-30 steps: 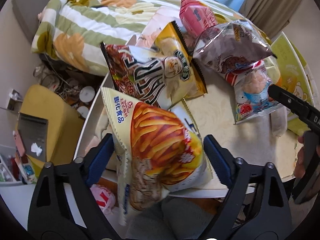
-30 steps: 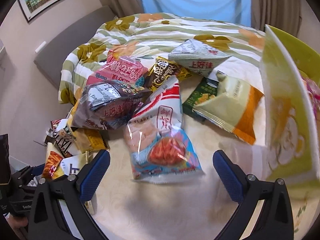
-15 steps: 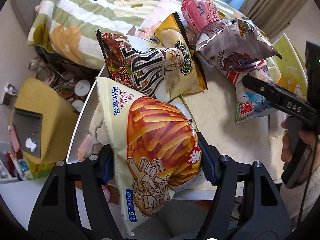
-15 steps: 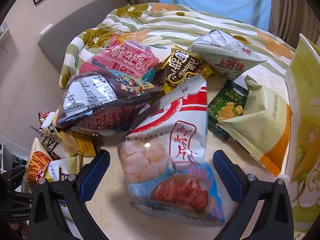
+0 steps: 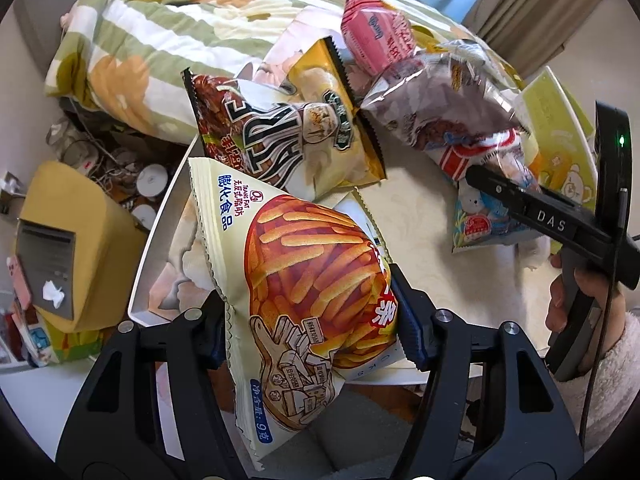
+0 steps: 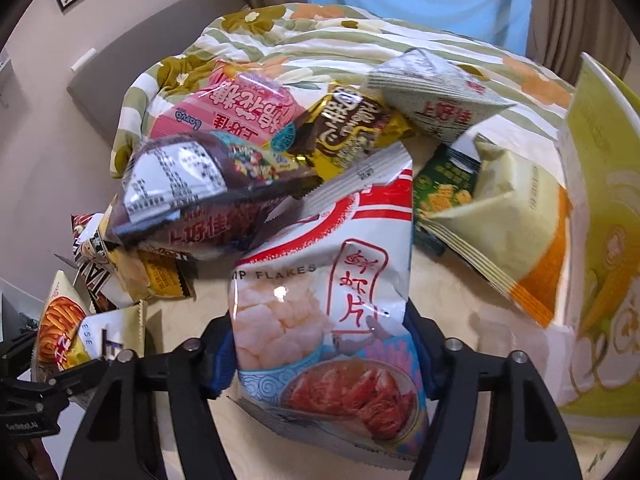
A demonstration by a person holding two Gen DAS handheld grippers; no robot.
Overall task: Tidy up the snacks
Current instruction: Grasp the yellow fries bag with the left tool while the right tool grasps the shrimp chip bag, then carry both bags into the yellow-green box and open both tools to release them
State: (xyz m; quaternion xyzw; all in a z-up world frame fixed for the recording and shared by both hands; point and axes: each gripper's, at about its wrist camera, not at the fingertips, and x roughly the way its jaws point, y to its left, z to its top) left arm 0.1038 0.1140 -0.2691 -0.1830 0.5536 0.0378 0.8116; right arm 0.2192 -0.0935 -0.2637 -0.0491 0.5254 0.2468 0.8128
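Right wrist view: right hand-held gripper [image 6: 320, 356] has just closed, now pinching the shrimp flakes bag [image 6: 332, 300] on the bench [image 6: 460, 300]. Left hand-held gripper [image 5: 308, 320] likewise clamps the fries-print bag [image 5: 304, 280] between its pads, so both look ready to lift.

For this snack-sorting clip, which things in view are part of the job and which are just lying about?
Part of the job:
- fries-picture bag, gripped by the left tongs, which have just been closing
- shrimp flakes bag, gripped by the right tongs, also just closing
- pink bag
- purple bag
- green tray

Lying about:
- floral quilt
- yellow box
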